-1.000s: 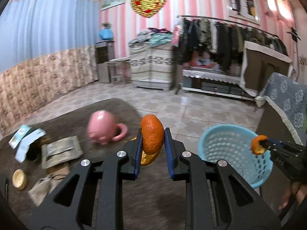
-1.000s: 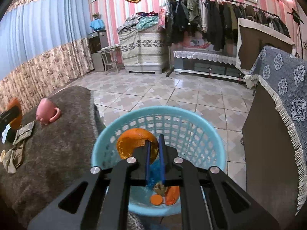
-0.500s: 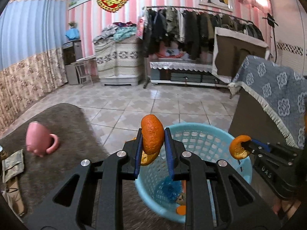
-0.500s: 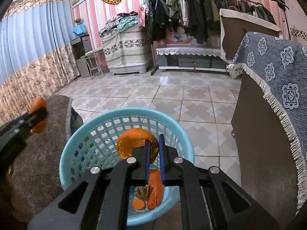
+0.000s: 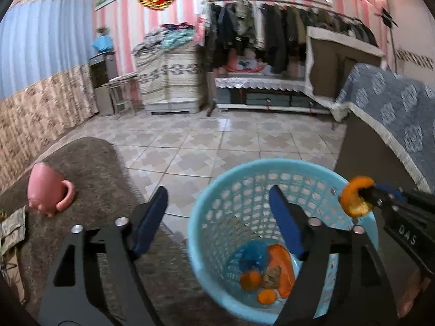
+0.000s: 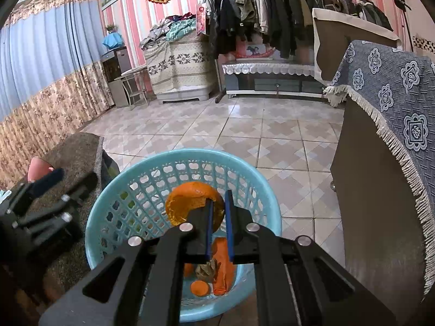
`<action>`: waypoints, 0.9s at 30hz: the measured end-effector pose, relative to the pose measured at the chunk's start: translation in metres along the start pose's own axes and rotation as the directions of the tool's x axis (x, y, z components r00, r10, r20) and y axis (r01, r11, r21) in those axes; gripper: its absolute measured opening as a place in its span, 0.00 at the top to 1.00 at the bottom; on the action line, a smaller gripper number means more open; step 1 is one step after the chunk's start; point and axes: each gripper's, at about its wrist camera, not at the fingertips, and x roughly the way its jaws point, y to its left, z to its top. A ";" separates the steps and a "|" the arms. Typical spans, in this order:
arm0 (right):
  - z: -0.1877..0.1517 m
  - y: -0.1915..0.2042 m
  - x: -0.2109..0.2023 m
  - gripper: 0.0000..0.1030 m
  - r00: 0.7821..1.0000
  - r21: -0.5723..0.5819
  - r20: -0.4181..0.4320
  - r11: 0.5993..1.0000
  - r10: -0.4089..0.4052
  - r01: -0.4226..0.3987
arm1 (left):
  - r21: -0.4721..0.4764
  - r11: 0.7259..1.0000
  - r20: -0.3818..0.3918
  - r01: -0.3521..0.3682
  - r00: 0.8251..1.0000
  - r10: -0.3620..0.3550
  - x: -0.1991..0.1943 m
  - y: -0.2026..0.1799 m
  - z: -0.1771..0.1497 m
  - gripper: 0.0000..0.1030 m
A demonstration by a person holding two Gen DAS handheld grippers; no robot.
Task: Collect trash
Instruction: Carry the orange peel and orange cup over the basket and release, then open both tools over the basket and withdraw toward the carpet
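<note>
A light-blue lattice basket (image 5: 272, 163) (image 6: 190, 153) stands on the floor below both grippers. At its bottom lie orange peels (image 5: 280, 260) (image 6: 199, 288) and other scraps. My left gripper (image 5: 218, 190) (image 6: 77, 174) hovers over the basket's left rim; its jaws are opening and nothing is between them. My right gripper (image 6: 218, 195) (image 5: 367, 194) is shut on a curled piece of orange peel (image 6: 190, 203) (image 5: 354, 201), held above the basket's right side.
A brown fuzzy surface (image 5: 95, 168) lies left of the basket, with an overturned pink mug (image 5: 50, 190) and a paper packet (image 5: 11, 225). A dark cabinet under a blue-grey patterned cloth (image 6: 394, 95) stands close on the right. Tiled floor stretches beyond.
My left gripper swung right from over the brown surface to the basket, then opened; the orange peel it held is gone from its jaws. The right gripper still holds its peel.
</note>
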 end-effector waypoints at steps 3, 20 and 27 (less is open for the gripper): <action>0.000 0.003 0.002 0.92 1.000 -0.005 -0.008 1.000 0.001 -0.001 | -0.048 0.998 0.011 -0.042 0.999 0.043 -0.003 0.018 0.002 0.19; -0.010 0.037 0.013 0.28 0.997 -0.038 -0.077 0.999 0.030 -0.033 | -0.133 0.976 0.065 -0.173 0.981 0.183 -0.054 0.079 0.010 0.10; -0.012 0.046 0.013 0.16 0.994 -0.047 -0.106 0.999 -0.011 0.006 | -0.169 0.954 0.074 -0.247 0.962 0.263 -0.100 0.120 -0.007 0.08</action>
